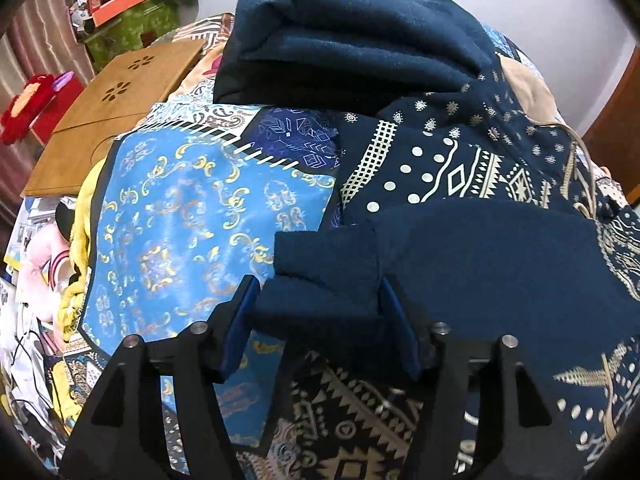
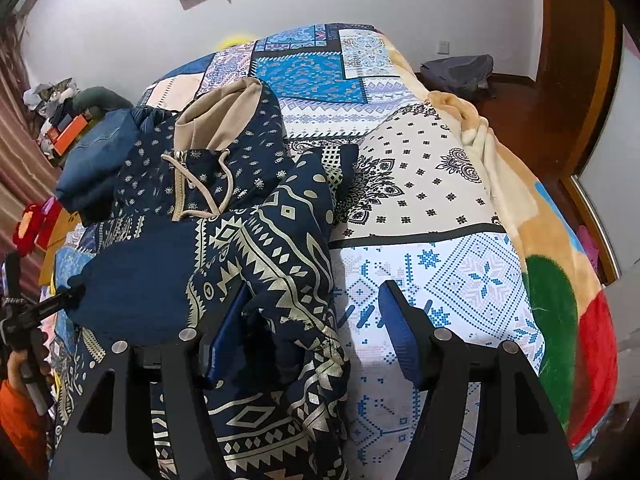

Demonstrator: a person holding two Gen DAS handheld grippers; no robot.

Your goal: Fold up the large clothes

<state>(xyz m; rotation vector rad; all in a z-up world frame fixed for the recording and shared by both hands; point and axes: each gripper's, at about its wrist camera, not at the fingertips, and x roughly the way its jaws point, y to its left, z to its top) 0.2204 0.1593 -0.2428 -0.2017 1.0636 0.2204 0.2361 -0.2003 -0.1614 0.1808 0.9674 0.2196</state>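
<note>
A navy hoodie with cream geometric print [image 2: 260,232] and a beige-lined hood [image 2: 224,108] lies bunched on the patchwork bedspread [image 2: 440,208]. In the left wrist view its plain navy cuff [image 1: 320,276] lies between the jaws of my left gripper [image 1: 318,300], which stand wide apart. The printed body [image 1: 460,168] lies beyond. My right gripper [image 2: 312,304] is open over the hoodie's right edge, its left finger against the cloth, its right finger [image 2: 396,320] over bare bedspread. The left gripper's tip [image 2: 68,300] shows at the left of the right wrist view.
Folded dark blue jeans [image 1: 340,40] lie behind the hoodie. A wooden lap table [image 1: 108,108] and cluttered items [image 1: 116,8] are at the left. A fleece blanket [image 2: 552,280] hangs off the bed's right side. A dark bag [image 2: 460,72] sits on the floor.
</note>
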